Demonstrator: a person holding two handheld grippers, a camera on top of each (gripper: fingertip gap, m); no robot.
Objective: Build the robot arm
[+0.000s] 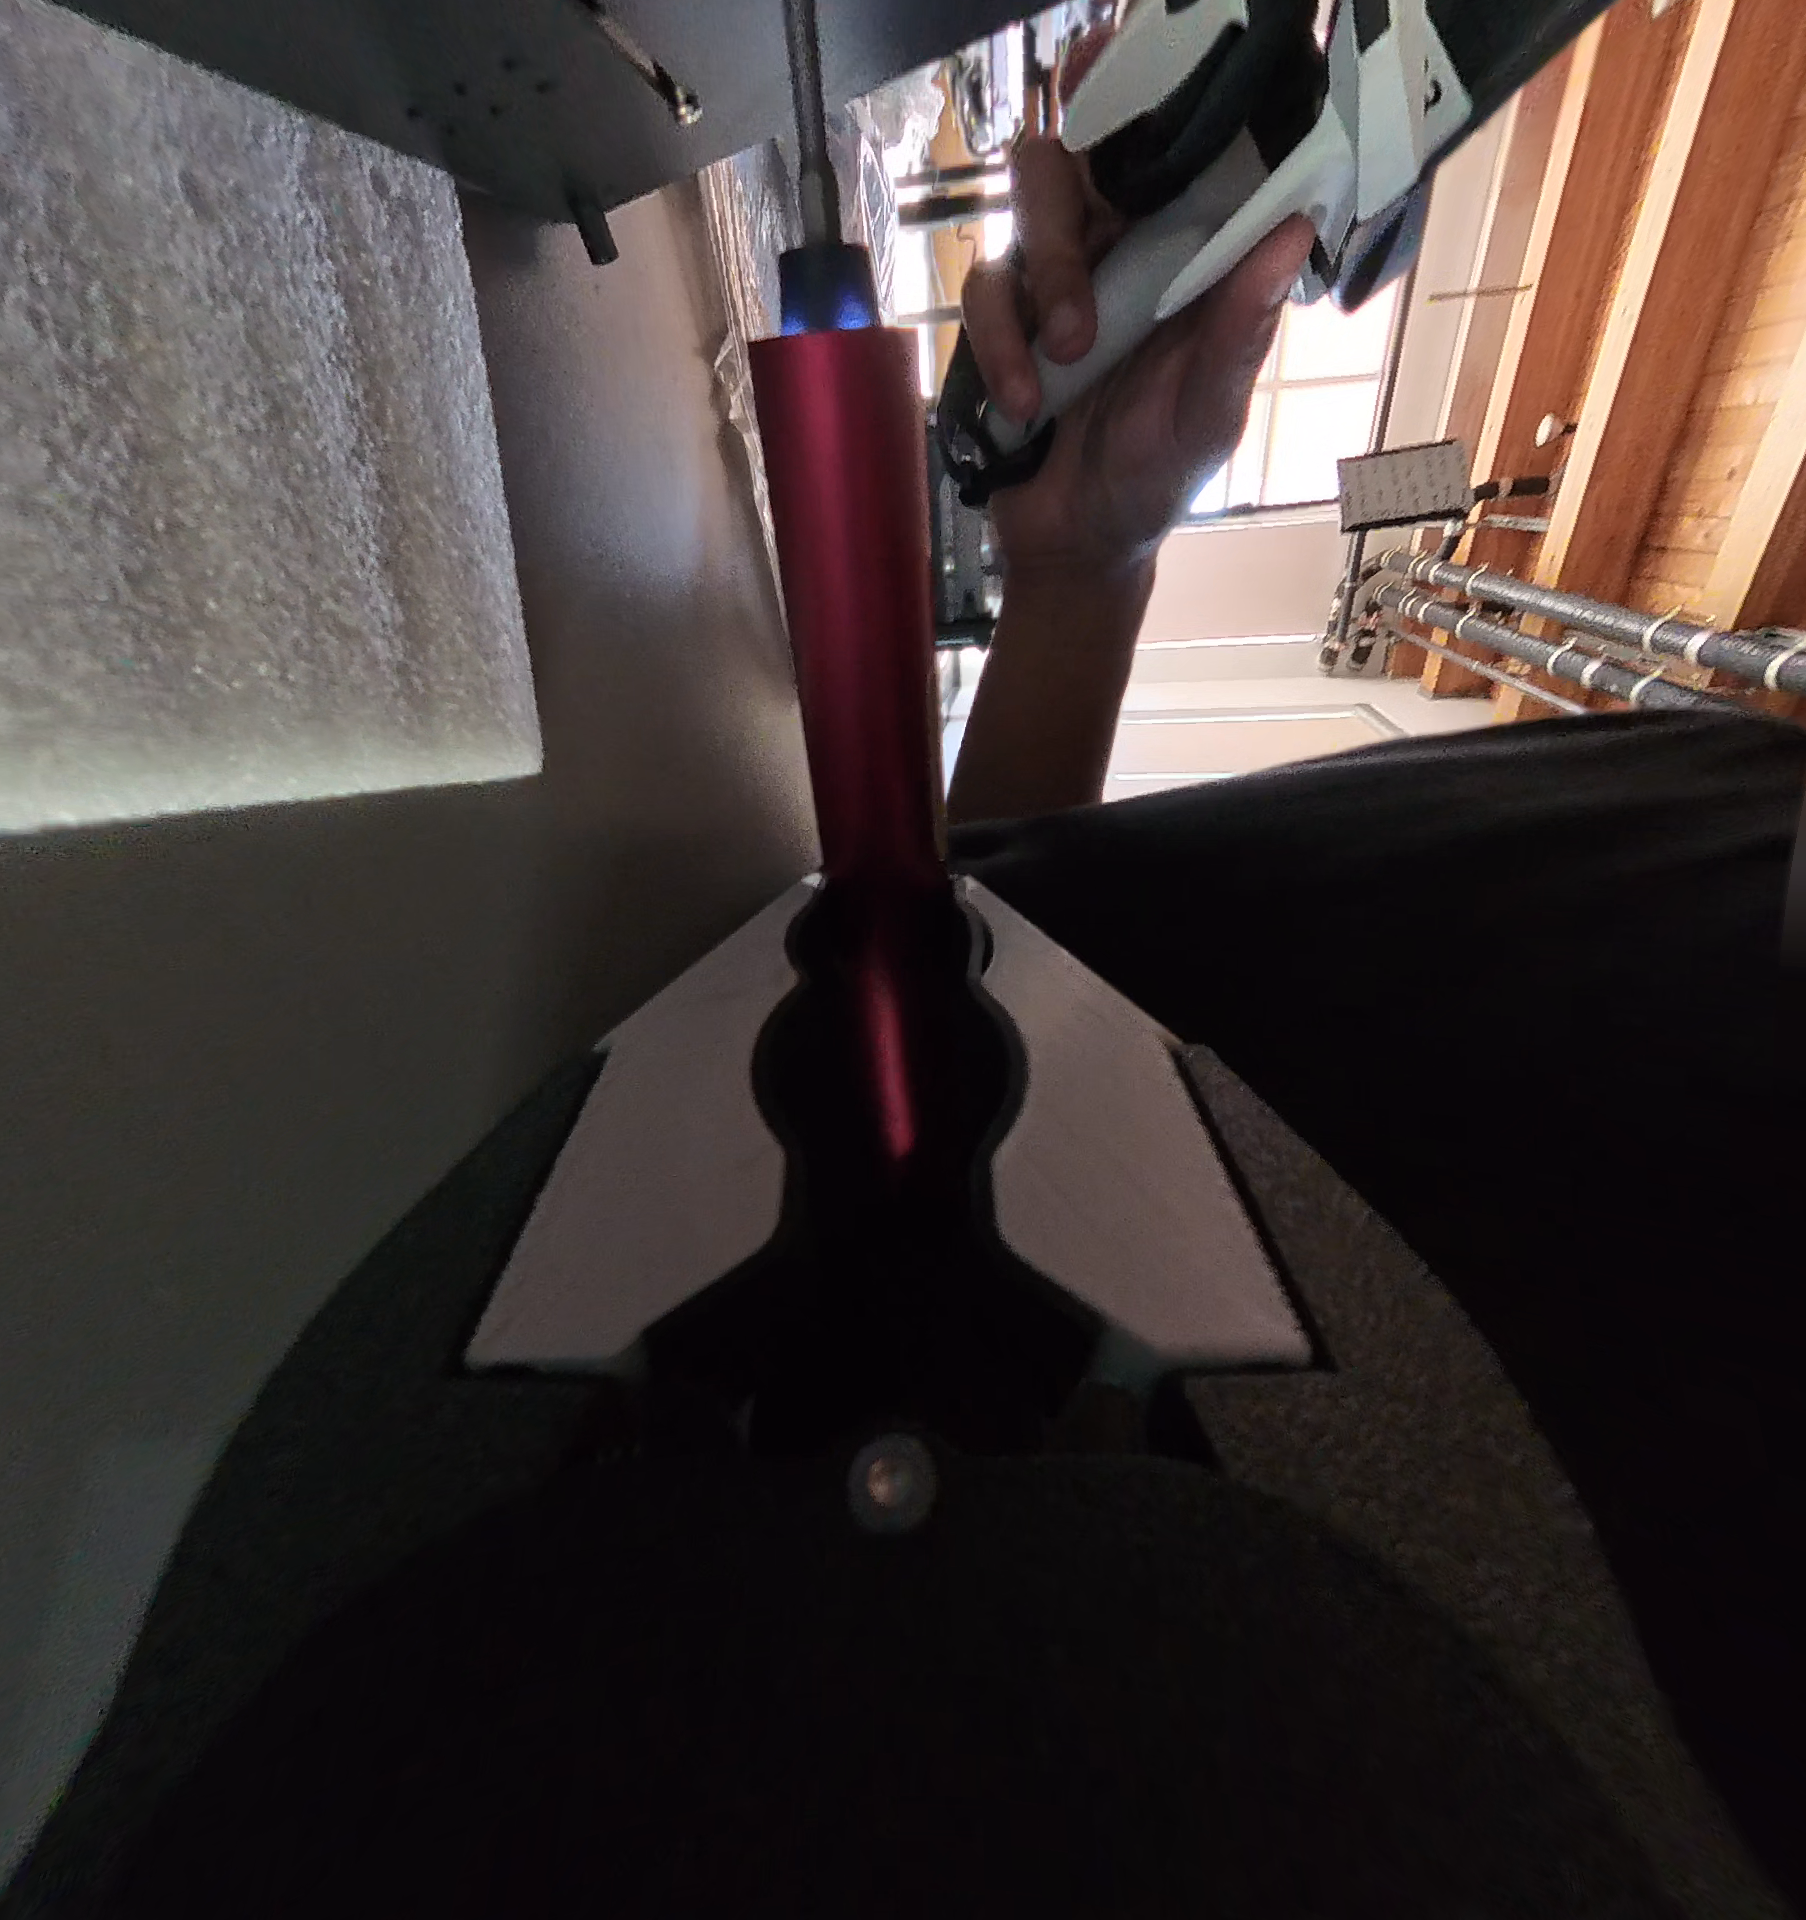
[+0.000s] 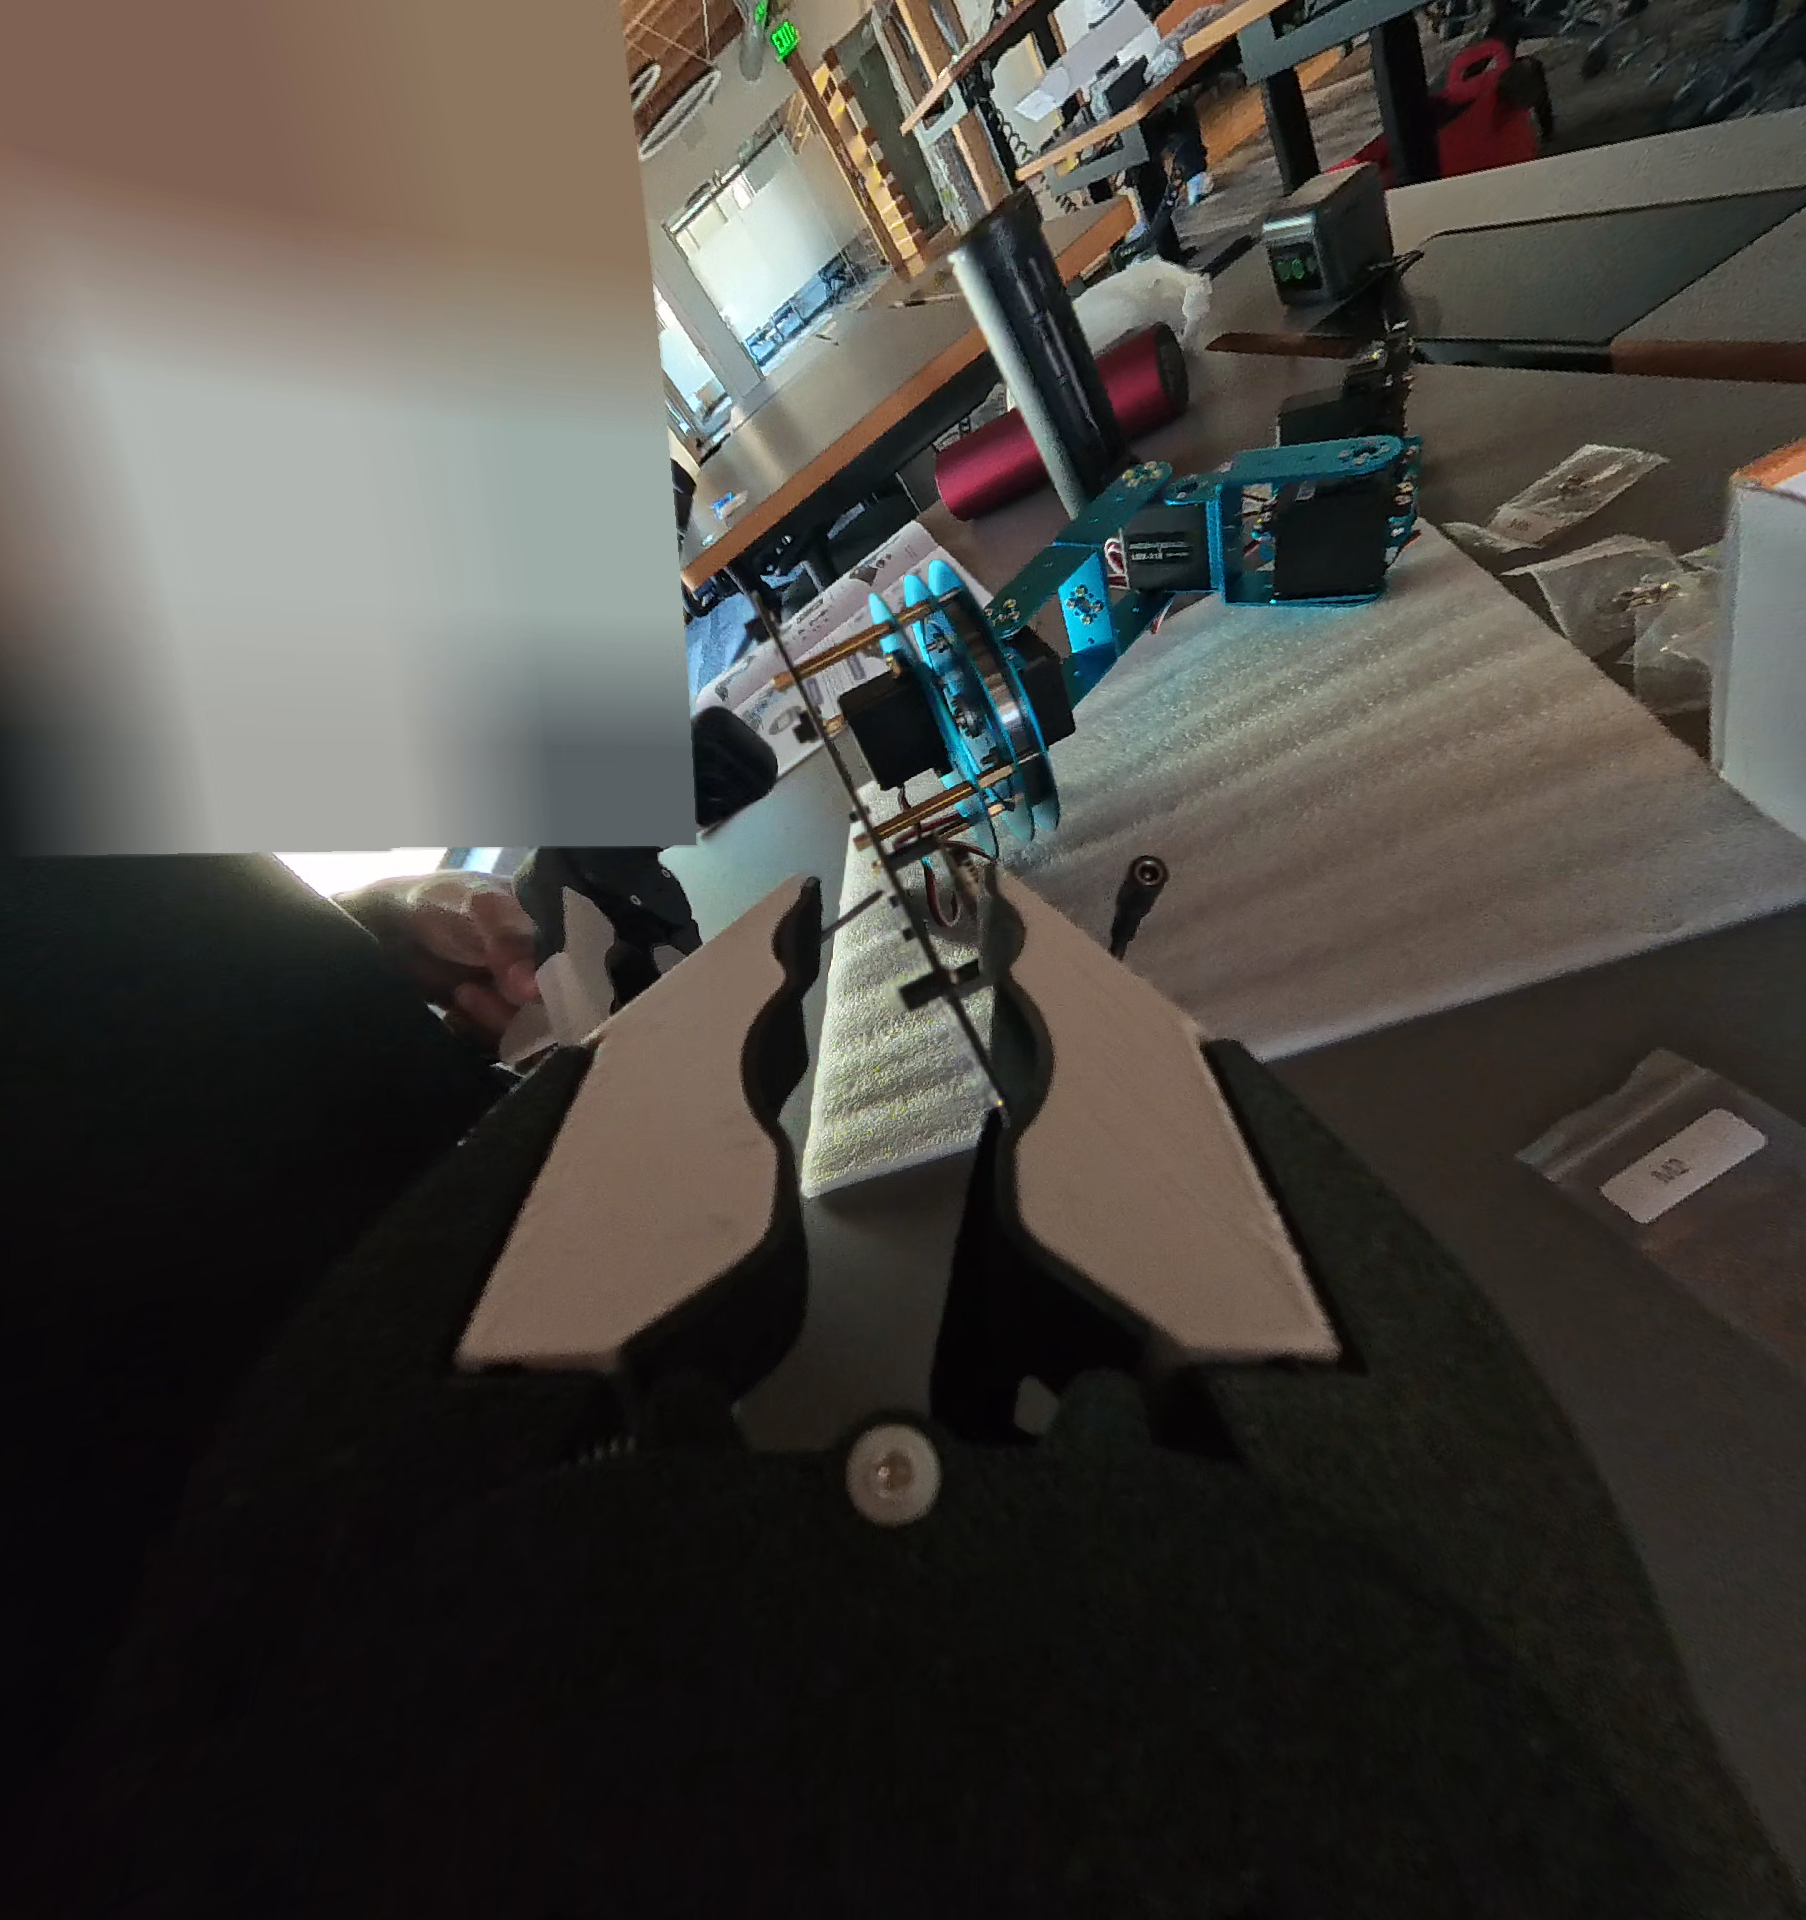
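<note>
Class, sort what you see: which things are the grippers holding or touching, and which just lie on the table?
Held or touched:
- red-handled screwdriver, in the left gripper
- thin dark plate, against one finger of the open right gripper

Lying about:
- red cylinder
- parts bag
- white box

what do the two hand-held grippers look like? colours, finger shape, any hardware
Both match. Left hand-held gripper: two flat pale grey fingers with black wavy, scalloped inner edges, on a black textured body with a round silver screw at centre. Right hand-held gripper: same fingers and screw. From the left view its handle is white and black. No cables visible.
</note>
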